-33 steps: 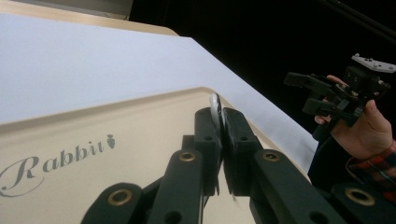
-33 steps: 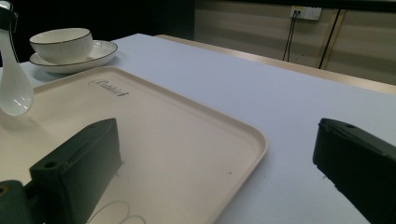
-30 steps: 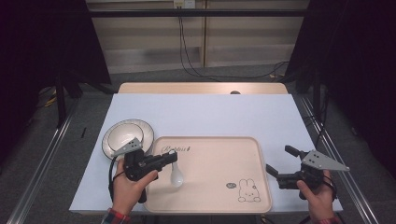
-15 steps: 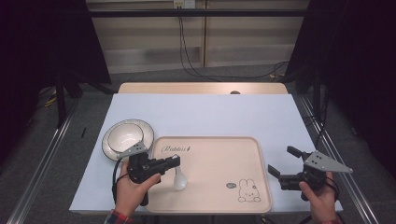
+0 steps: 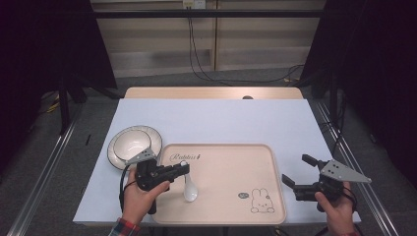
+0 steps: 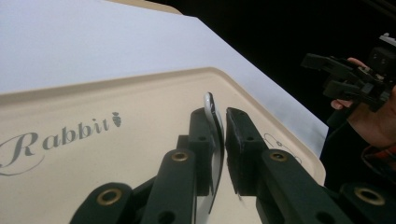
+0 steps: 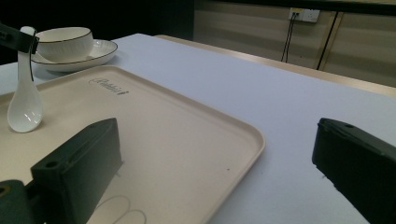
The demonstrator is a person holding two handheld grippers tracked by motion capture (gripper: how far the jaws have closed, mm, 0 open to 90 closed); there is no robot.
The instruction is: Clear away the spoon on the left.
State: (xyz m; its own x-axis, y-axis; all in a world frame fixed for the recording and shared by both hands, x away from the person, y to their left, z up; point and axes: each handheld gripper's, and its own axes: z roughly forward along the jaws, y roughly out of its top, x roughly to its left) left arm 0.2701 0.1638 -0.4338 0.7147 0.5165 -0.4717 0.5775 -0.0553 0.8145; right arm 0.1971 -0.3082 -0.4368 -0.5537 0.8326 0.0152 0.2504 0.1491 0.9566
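Left gripper (image 5: 183,169): over the near left part of the tray, jaws pointing toward its middle, held in the left hand (image 5: 140,196).
Left jaws: narrow, one pad on each side of the spoon's handle; in the left gripper view a slim gap shows beside the handle on one side; have just been easing apart a little, handle between them.
Spoon (image 5: 189,189): white, glossy; handle top between the left jaws, bowl hanging below them with its tip down on the tray; in the right gripper view standing almost upright, handle pinched at the top.
Tray (image 5: 231,162): beige, rounded corners, under the left jaws; "Rabbit" lettering just beyond and to the side of them, rabbit drawing toward the right jaws' side.
Right gripper (image 5: 296,171): off the tray's right edge, above the tabletop, held in the right hand (image 5: 334,206).
Right jaws: wide apart, nothing between them; tray corner and bare tabletop visible through the gap.
Bowl (image 5: 130,144): white with a dark rim, sitting on a plate (image 5: 154,136), behind the left jaws, just off the tray's far left corner.
Tabletop (image 5: 221,118): pale sheet, stretching beyond both pairs of jaws.
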